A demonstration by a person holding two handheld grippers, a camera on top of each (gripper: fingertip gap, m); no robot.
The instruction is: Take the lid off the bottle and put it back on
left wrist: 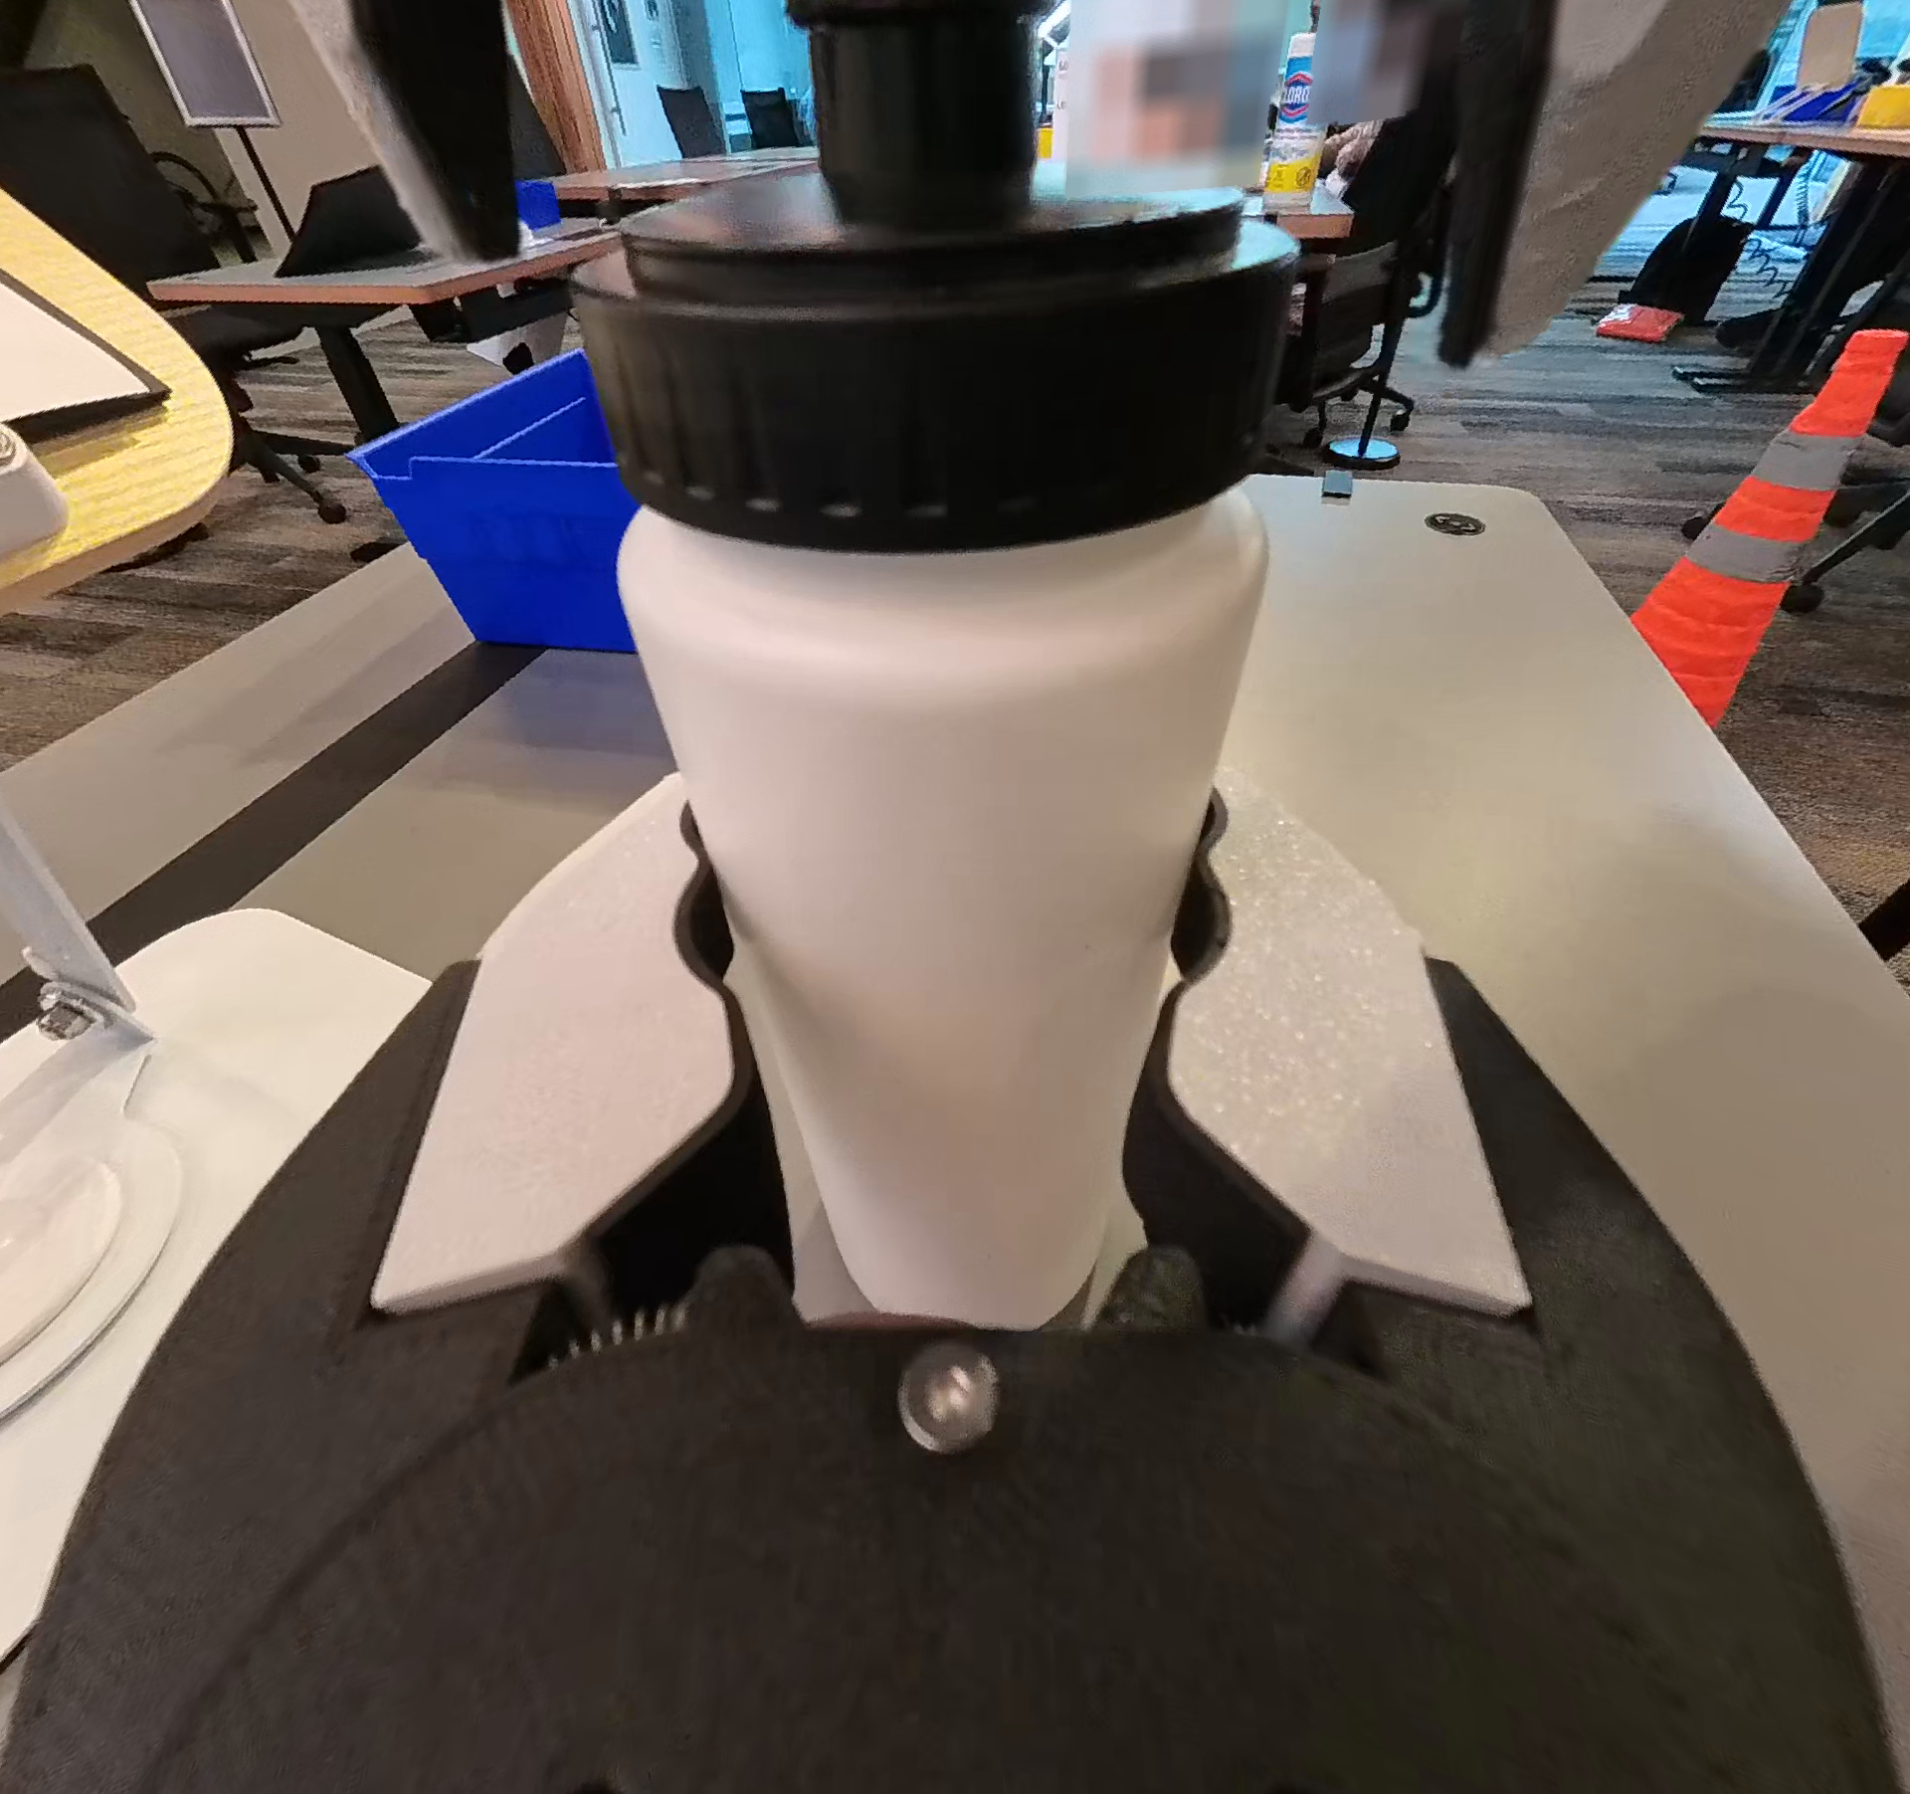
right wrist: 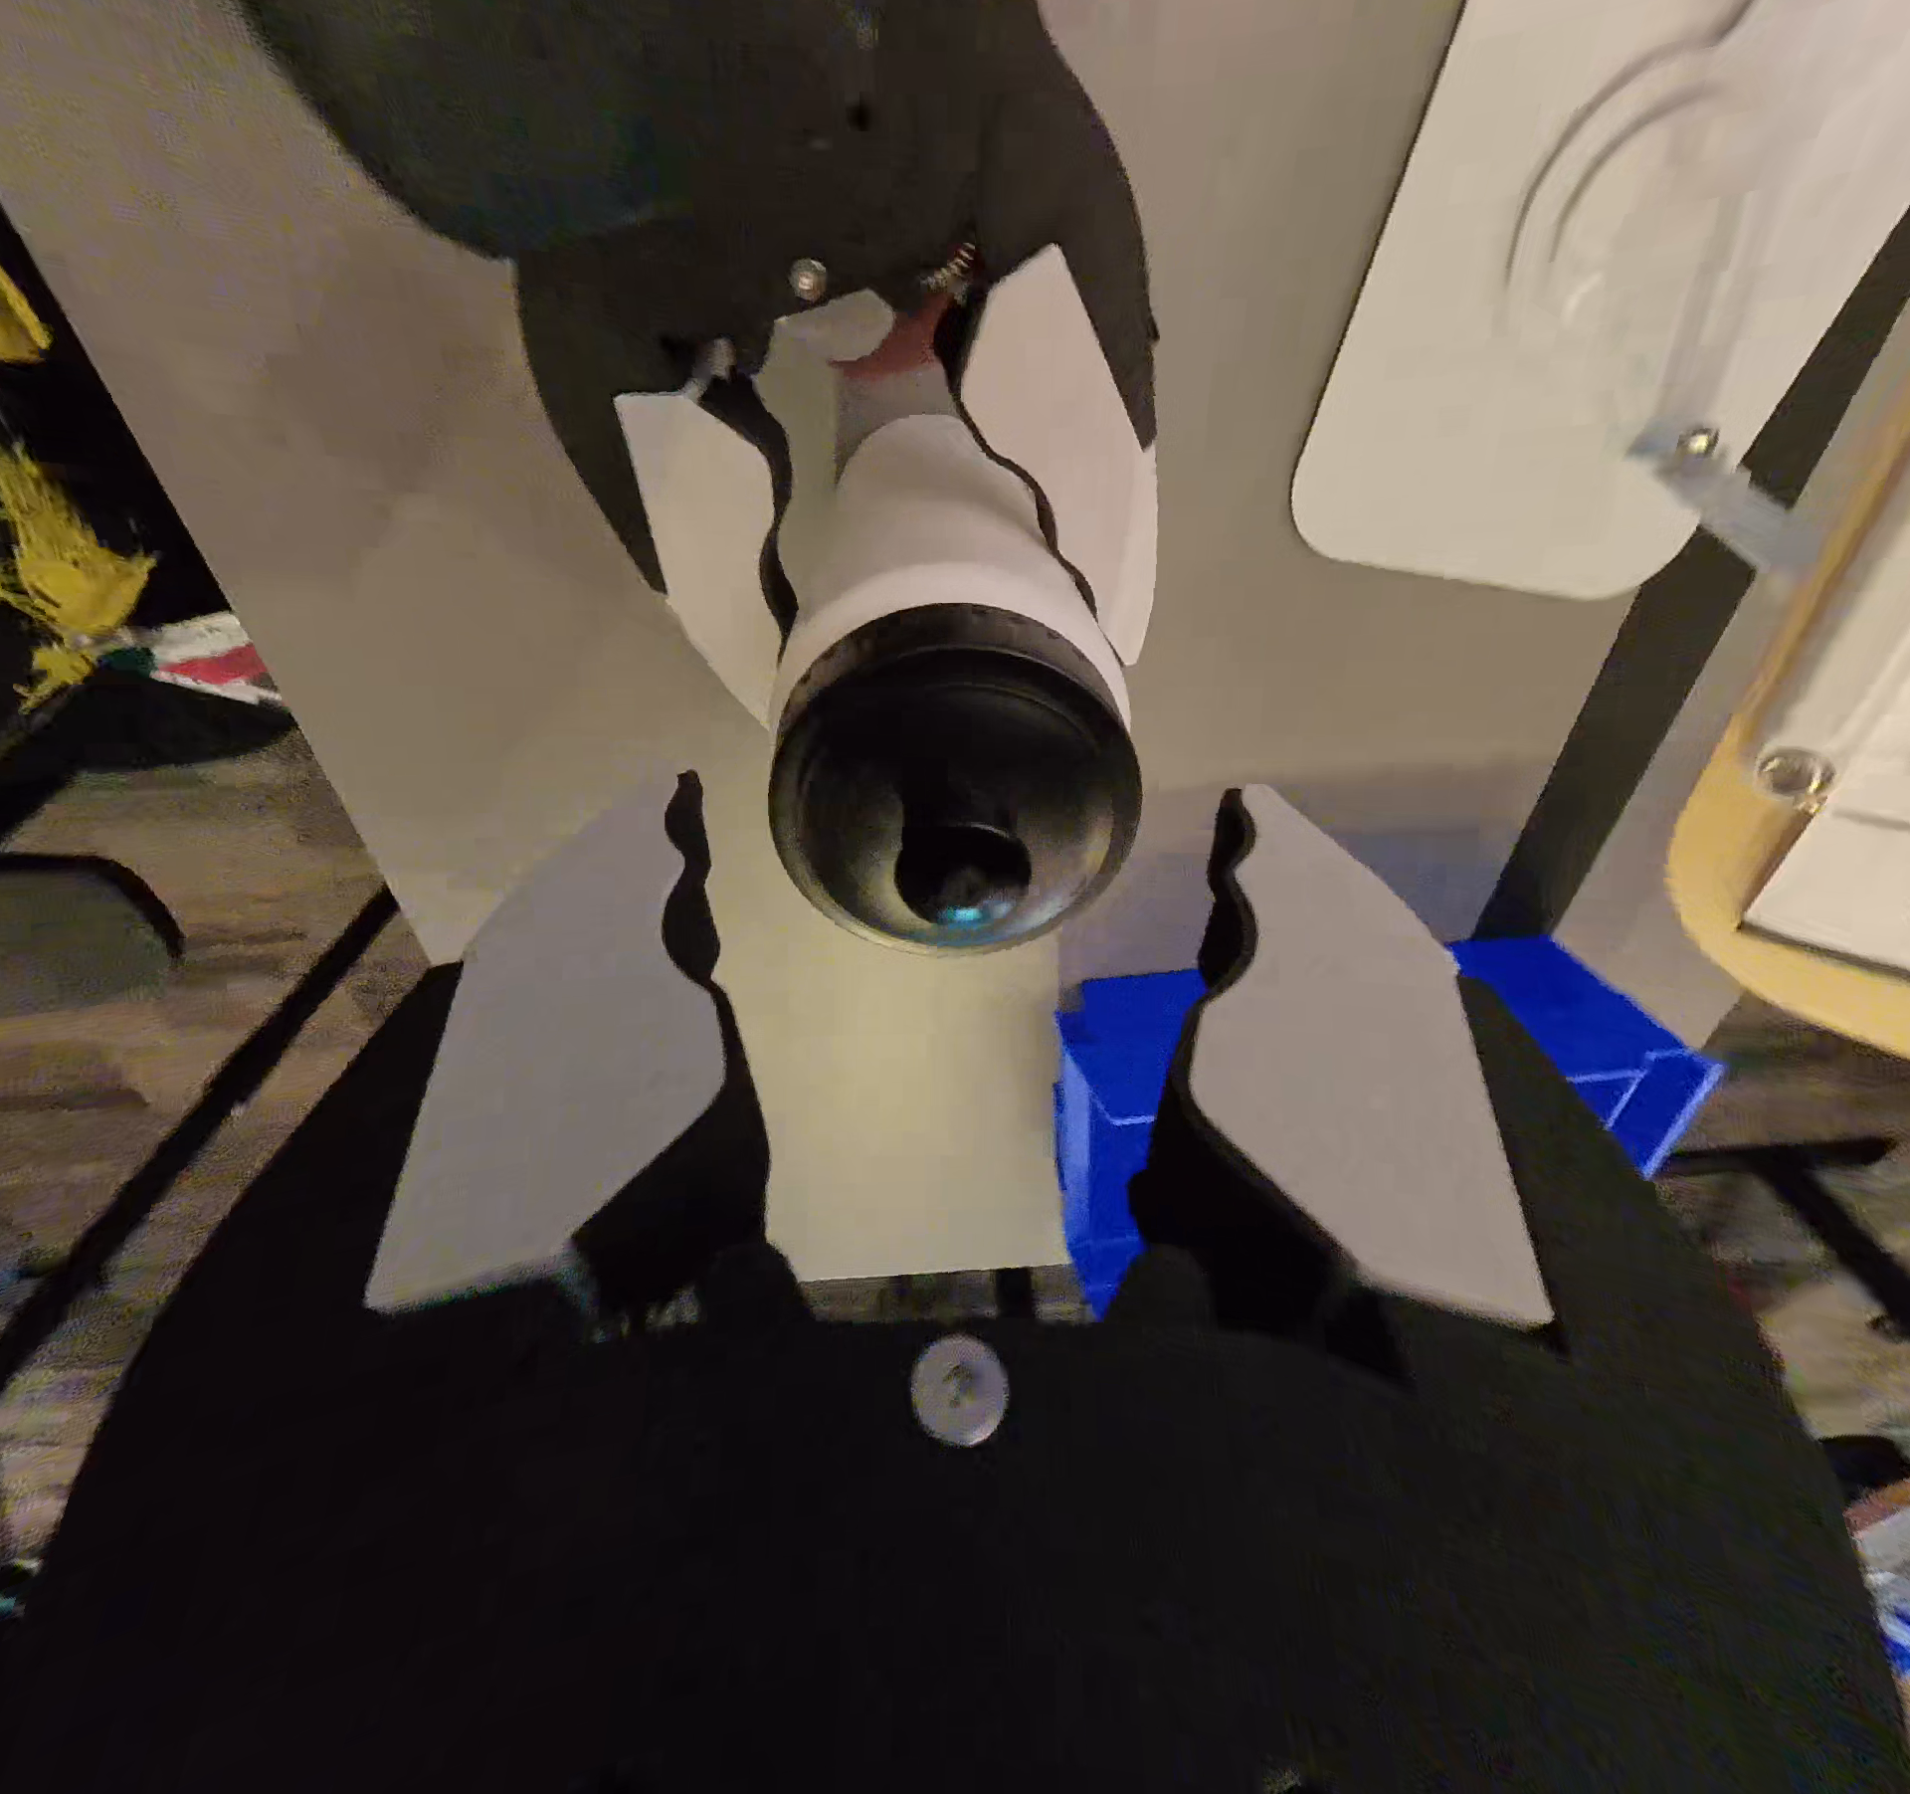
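We hold the white bottle (left wrist: 946, 917) upright over the pale table (left wrist: 1499, 762), with our left gripper (left wrist: 949, 876) clamped on its body: the wavy black inner edges of both fingers press against its sides. The black ribbed lid (left wrist: 930, 380) sits on the bottle's neck, its spout (left wrist: 920, 80) standing straight up. In the left wrist view our right gripper's fingers (left wrist: 434, 70) hang above the lid, one to each side of the spout, blurred and not touching it. From the right wrist view we look down along our right gripper (right wrist: 956, 876); its fingers stand wide apart with nothing between them, and the lid (right wrist: 956, 793) lies in the gap just beyond the tips, seen end on with the spout (right wrist: 956, 876) at its centre. Farther off in that view the left gripper (right wrist: 910, 504) closes on the bottle's white body (right wrist: 920, 525). A blue bin (left wrist: 506, 525) stands past the table's far edge, an orange cone (left wrist: 1778, 525) on the floor to the right, and a white plate-like base (left wrist: 207, 1041) lies on the table at the left.
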